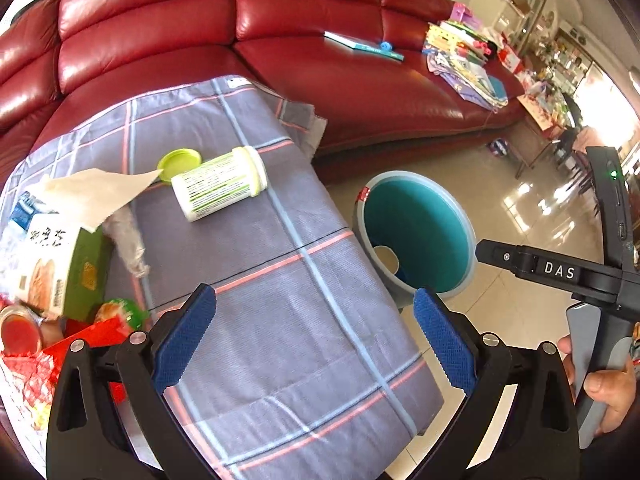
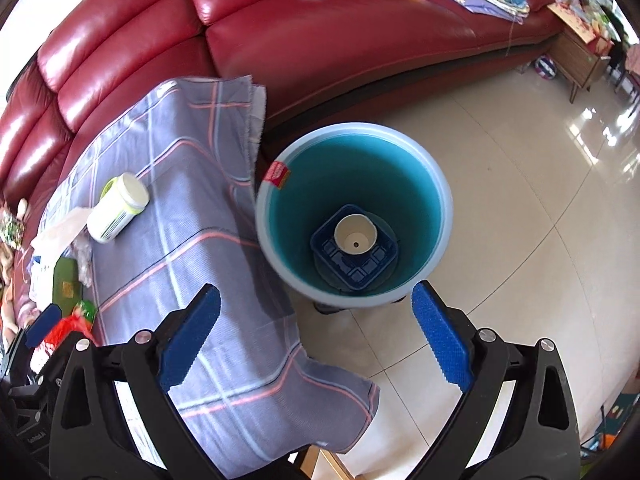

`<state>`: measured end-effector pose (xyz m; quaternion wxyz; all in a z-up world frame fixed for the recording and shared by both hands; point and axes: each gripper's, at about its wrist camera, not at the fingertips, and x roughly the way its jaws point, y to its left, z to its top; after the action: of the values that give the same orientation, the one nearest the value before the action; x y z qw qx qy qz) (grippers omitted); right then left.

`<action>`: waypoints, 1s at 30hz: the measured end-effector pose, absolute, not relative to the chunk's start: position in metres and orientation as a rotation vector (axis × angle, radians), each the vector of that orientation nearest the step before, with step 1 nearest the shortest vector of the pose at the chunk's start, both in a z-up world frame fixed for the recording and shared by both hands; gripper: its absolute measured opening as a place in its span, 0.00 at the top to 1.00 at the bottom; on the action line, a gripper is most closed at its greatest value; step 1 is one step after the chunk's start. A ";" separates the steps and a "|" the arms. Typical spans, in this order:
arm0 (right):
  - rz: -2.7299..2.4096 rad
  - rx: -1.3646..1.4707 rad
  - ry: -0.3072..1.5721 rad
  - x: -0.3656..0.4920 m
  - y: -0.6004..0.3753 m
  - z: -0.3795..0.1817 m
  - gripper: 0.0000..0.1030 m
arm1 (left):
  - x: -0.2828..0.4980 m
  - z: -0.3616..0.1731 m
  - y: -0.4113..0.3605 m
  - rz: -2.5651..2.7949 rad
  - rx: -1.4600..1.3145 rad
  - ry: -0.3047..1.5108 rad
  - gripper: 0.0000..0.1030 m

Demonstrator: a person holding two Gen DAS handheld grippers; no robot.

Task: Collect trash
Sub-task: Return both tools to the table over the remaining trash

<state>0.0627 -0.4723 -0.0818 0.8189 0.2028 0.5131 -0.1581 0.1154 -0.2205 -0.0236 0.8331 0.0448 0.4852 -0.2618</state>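
Note:
A teal bin point(image 2: 354, 212) stands on the floor beside the cloth-covered table point(image 2: 192, 264); inside lie a white cup point(image 2: 356, 236) on a blue square tray point(image 2: 360, 268). My right gripper point(image 2: 316, 336) hangs open above the bin's near rim with nothing between its fingers. My left gripper point(image 1: 316, 340) is open over the plaid cloth point(image 1: 280, 320), empty. On the cloth lie a white jar point(image 1: 220, 184) on its side, a green lid point(image 1: 180, 164), a tissue point(image 1: 96, 196), a food box point(image 1: 52, 268) and red wrappers point(image 1: 32, 368). The bin point(image 1: 416, 236) shows right of the table.
A red leather sofa point(image 1: 240, 40) runs behind the table, with a book point(image 1: 364, 46) and stacked papers point(image 1: 464, 60) on it. Glossy tiled floor point(image 2: 520, 200) spreads to the right. A hand point(image 1: 608, 384) holds the other gripper's handle at the right edge.

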 end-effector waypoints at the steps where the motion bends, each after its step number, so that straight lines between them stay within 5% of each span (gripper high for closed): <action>1: -0.326 0.421 1.093 0.062 -0.464 -0.079 0.10 | 0.114 -0.022 -0.213 -0.548 0.090 1.025 0.04; 17: -0.126 0.266 1.114 0.078 -0.319 -0.055 0.10 | 0.089 -0.016 -0.055 -0.363 0.013 1.024 0.04; 30: 0.049 0.139 1.186 0.099 -0.201 -0.070 0.10 | 0.080 -0.067 0.083 -0.187 -0.185 1.135 0.04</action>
<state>0.0988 -0.2007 -0.0697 0.8266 0.0656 0.5585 0.0228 0.0804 0.0831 -0.0667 0.8351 -0.0875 0.5359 -0.0884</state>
